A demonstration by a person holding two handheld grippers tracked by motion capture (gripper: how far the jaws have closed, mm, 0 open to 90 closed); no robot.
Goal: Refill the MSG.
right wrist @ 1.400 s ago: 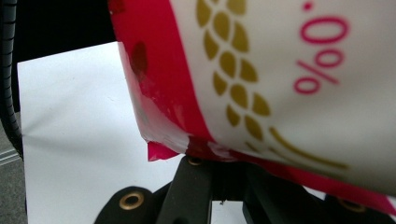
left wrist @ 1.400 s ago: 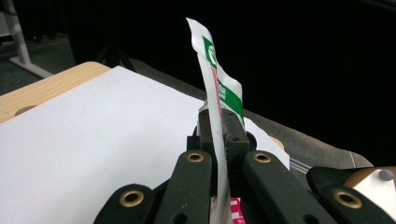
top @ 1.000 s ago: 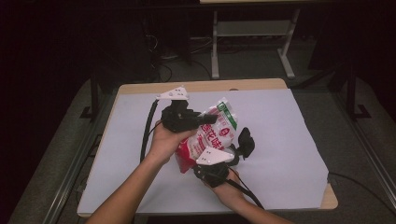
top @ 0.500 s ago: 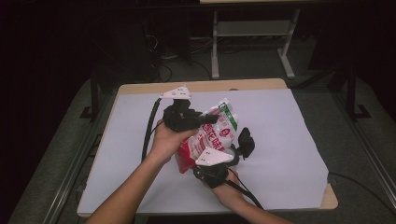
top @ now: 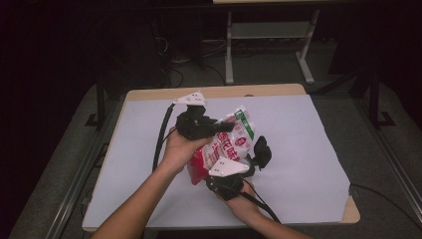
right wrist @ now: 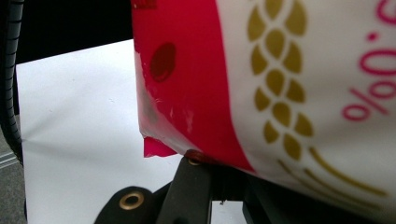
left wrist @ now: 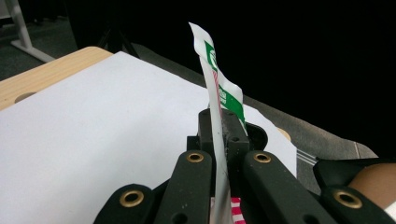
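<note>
A red, white and green snack bag (top: pixel 233 140) hangs above the white table top (top: pixel 303 149), held between my two grippers. My left gripper (top: pixel 225 127) is shut on the bag's green-striped top edge; in the left gripper view that thin edge (left wrist: pixel 215 88) stands upright between the closed jaws of the left gripper (left wrist: pixel 222 128). My right gripper (top: pixel 252 159) grips the bag low on its right side. In the right gripper view the red lower corner of the bag (right wrist: pixel 187 84) covers the jaw tips of the right gripper (right wrist: pixel 219 172).
The table's wooden rim (top: pixel 224 92) shows along the far edge and at the front right corner. Beyond it a grey metal stand (top: pixel 268 35) and cables lie on the dark floor. A black cable (top: pixel 160 137) trails from the left gripper.
</note>
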